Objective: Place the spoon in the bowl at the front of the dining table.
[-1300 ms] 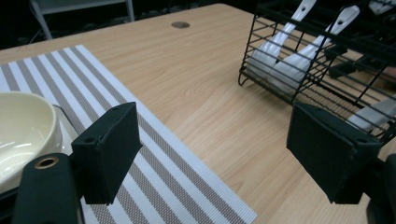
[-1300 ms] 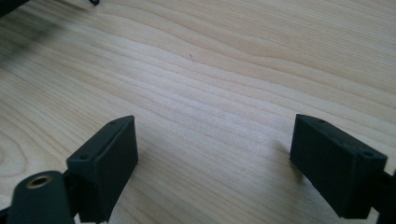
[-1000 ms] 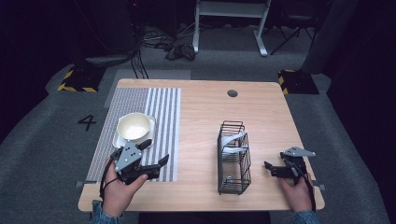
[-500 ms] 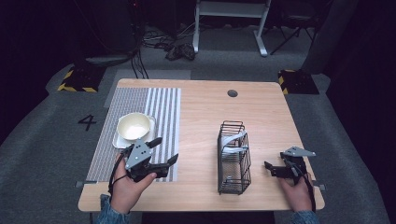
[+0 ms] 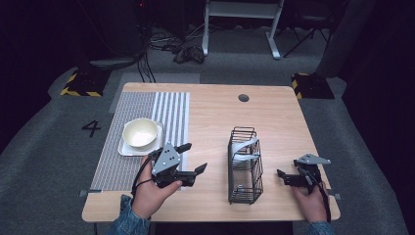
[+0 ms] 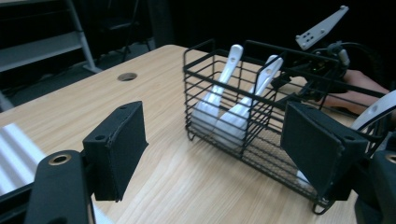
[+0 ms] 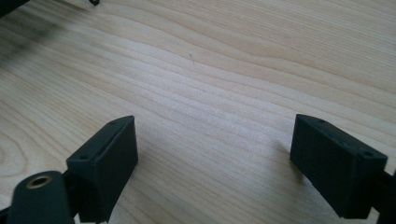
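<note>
The left hand-held gripper (image 5: 188, 157), jaws wide and empty, has swung away from the bowl (image 5: 140, 132) toward the wire basket (image 5: 244, 166) holding white spoons (image 6: 236, 112), probably its next target, while the right hand-held gripper (image 5: 286, 177) rests open on the surface (image 5: 210, 117).

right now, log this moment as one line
left claw open, facing wire basket | right claw open over table | spoons in basket
</note>
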Demonstrator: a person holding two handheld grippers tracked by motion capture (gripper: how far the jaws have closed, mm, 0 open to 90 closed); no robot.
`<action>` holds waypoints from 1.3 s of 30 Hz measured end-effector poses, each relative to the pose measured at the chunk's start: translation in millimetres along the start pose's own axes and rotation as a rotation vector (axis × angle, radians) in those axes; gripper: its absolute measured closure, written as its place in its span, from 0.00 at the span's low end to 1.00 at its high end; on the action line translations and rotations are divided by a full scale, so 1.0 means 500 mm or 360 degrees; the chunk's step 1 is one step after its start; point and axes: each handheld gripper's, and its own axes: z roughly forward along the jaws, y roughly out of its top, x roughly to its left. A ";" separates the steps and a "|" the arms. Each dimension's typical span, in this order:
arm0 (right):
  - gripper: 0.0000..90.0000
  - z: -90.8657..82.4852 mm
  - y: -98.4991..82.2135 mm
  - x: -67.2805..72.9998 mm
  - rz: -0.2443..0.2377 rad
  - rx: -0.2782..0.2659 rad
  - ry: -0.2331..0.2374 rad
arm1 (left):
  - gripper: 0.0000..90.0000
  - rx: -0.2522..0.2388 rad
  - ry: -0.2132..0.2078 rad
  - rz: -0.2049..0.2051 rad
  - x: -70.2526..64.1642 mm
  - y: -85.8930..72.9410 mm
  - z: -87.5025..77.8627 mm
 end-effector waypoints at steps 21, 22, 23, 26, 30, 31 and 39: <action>0.17 0.000 0.000 0.000 0.0003 0.0000 -0.0003 | 0.29 -0.0054 -0.0259 0.0111 -0.076 0.047 0.062; 0.17 0.000 0.000 0.000 0.0003 0.0000 -0.0003 | 0.30 -0.0056 -0.0269 0.0115 -0.080 0.048 0.064; 0.17 0.000 0.000 0.000 0.0003 0.0000 -0.0003 | 0.30 -0.0058 -0.0292 0.0123 -0.088 0.051 0.069; 0.17 0.000 0.000 0.000 0.0003 -0.0001 -0.0003 | 0.30 -0.0058 -0.0345 0.0120 -0.102 0.054 0.075; 0.17 0.000 0.000 0.000 0.0008 -0.0002 -0.0005 | 0.30 -0.0058 -0.0393 0.0128 -0.116 0.056 0.080; 0.17 0.000 0.000 0.000 0.0006 -0.0003 -0.0006 | 0.31 -0.0058 -0.0405 0.0135 -0.120 0.056 0.082; 0.17 0.000 0.000 0.000 0.0006 -0.0002 -0.0006 | 0.41 -0.0027 -0.0494 0.0156 -0.136 0.050 0.096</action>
